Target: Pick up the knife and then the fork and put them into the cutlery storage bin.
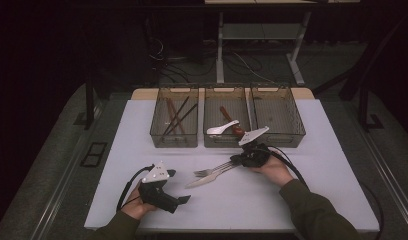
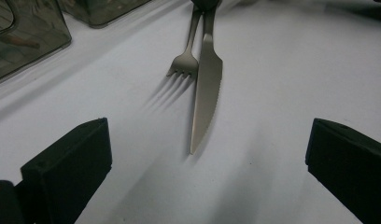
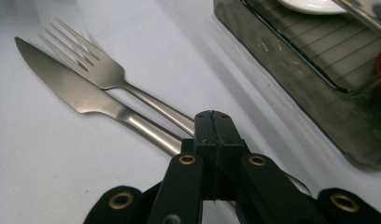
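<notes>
A steel fork (image 1: 206, 171) and a steel knife (image 1: 204, 181) lie side by side on the white table (image 1: 317, 165), tips pointing toward my left gripper. My right gripper (image 1: 237, 160) sits over their handle ends with its jaws shut. In the right gripper view the pads (image 3: 212, 119) meet in a seam above the fork (image 3: 95, 65) and knife (image 3: 67, 84), and I see nothing between them. My left gripper (image 1: 178, 186) rests near the front edge, open. In its own view the left gripper (image 2: 209, 133) frames the knife (image 2: 207, 88) and fork (image 2: 184, 63), apart from both.
Three clear bins stand in a row at the back. The left bin (image 1: 174, 144) holds chopsticks, the middle bin (image 1: 219, 144) a white spoon (image 1: 222, 128) and a brown spoon, the right bin (image 1: 287, 141) shows nothing inside. The middle bin's wall (image 3: 319, 107) is close beside my right gripper.
</notes>
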Tool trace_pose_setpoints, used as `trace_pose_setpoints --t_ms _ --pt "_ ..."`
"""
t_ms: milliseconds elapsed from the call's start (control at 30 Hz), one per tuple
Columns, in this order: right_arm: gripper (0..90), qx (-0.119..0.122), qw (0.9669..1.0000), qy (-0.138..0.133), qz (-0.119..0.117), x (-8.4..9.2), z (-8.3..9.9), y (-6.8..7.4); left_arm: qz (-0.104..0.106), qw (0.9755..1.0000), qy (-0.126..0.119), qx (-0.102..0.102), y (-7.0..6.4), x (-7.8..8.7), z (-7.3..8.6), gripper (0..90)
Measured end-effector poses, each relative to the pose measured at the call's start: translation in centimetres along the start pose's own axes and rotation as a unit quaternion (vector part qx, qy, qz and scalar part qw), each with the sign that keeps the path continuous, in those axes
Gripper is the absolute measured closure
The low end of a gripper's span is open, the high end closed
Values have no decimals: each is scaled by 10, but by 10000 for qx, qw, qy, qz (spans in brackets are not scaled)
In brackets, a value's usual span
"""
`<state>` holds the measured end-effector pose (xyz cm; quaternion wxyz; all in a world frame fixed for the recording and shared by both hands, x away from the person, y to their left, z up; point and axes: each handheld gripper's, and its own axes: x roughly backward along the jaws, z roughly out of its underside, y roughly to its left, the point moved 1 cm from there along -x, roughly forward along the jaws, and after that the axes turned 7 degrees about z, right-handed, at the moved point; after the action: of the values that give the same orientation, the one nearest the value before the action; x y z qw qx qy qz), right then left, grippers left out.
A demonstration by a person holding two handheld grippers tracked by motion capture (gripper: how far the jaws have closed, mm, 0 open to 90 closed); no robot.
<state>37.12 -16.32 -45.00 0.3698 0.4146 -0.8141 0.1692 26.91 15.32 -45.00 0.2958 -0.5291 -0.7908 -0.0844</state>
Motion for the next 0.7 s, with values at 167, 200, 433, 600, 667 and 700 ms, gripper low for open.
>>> trace_pose_setpoints --t_ms 167,200,433,600,667,700 --pt "899 75 10000 19 42 0 0 2 1 10000 32 -36 -1 -1 -1 0" --pt "900 93 9999 27 59 0 -1 3 2 10000 29 -31 -2 -2 -1 0" --pt "900 201 9997 101 65 -1 -3 6 -5 10000 23 -26 -2 -2 -1 0" --pt "900 266 9995 154 46 -1 -4 8 1 10000 19 -27 -3 -2 -2 0" --pt "900 291 9994 172 28 -1 -4 8 0 10000 22 -33 -3 -2 -2 0" --pt "900 303 9994 183 20 0 -4 8 0 10000 20 -34 -3 -2 -2 0"
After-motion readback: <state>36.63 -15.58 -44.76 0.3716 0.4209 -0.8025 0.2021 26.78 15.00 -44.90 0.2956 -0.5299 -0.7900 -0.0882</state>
